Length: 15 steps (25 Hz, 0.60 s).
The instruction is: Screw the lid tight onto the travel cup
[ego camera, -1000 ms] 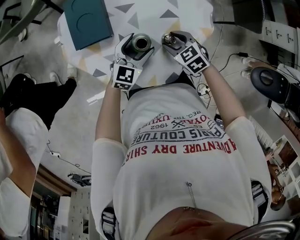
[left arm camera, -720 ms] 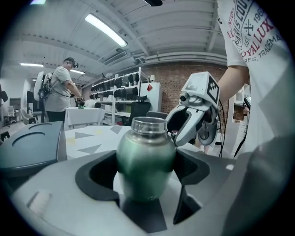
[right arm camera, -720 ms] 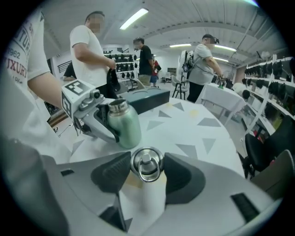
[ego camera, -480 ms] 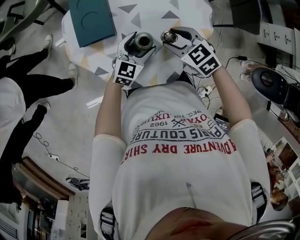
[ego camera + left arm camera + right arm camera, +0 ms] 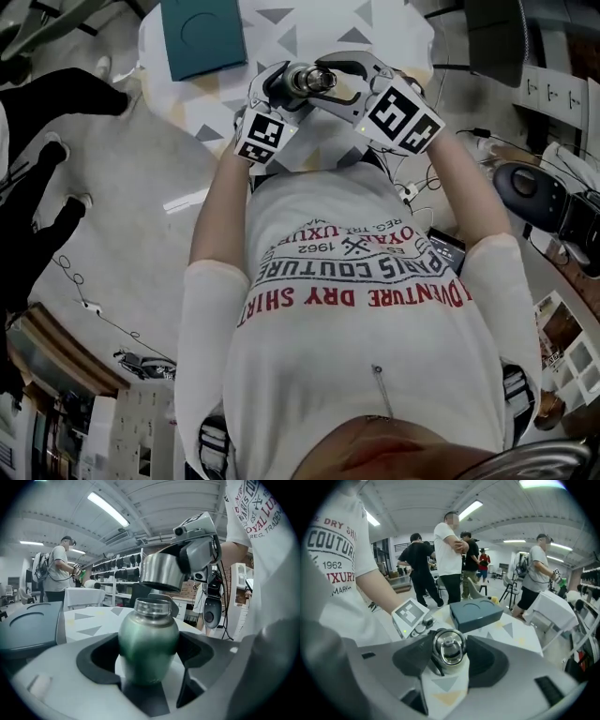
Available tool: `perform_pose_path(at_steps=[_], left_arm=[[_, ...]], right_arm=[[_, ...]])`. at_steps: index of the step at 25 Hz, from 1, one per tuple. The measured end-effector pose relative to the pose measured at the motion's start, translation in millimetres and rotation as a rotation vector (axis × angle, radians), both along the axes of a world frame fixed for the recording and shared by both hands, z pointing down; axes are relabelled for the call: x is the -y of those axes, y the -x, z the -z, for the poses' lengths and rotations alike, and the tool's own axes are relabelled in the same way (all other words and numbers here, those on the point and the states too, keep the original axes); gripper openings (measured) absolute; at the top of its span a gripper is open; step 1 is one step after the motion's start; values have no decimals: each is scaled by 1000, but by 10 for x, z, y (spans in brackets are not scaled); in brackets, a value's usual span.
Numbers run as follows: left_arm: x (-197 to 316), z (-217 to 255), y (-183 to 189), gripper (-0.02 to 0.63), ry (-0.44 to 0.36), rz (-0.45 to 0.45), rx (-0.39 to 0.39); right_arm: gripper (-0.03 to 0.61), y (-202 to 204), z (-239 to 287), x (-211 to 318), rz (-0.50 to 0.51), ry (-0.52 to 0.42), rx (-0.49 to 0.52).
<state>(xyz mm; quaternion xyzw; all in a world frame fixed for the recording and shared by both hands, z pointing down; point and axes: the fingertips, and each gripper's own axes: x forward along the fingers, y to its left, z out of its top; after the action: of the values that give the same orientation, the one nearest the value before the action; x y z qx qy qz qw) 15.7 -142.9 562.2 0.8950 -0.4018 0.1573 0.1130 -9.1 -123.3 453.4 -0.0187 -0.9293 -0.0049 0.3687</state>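
Above the travel cup [image 5: 148,634] clamped in the left gripper [image 5: 148,657], the right gripper [image 5: 449,657] held the lid [image 5: 162,572] for alignment; lowering and threading appeared next.

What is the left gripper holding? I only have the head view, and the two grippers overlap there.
Observer: In the left gripper view, the left gripper is shut on a green travel cup, which stands upright with its mouth open.
Operator: Is the lid on it?
Observer: Not yet. The steel lid hangs above the cup's mouth, with a gap showing between them.
Operator: How is the right gripper holding the lid?
Observer: The right gripper view shows the right gripper clamped on the lid's sides, and the ring handle on the lid's top faces that camera.
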Motion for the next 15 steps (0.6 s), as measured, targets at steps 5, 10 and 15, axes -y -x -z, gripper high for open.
perform_pose_path(at_steps=[5, 10, 15], left_arm=[[-24, -58, 2, 377, 23, 4, -6], [-18, -63, 0, 377, 18, -1, -6], [-24, -71, -4, 377, 23, 0, -7]], right_arm=[[235, 109, -118, -40, 55, 17, -46], [235, 118, -227, -27, 86, 25, -90], [235, 128, -278, -21, 64, 57, -94]])
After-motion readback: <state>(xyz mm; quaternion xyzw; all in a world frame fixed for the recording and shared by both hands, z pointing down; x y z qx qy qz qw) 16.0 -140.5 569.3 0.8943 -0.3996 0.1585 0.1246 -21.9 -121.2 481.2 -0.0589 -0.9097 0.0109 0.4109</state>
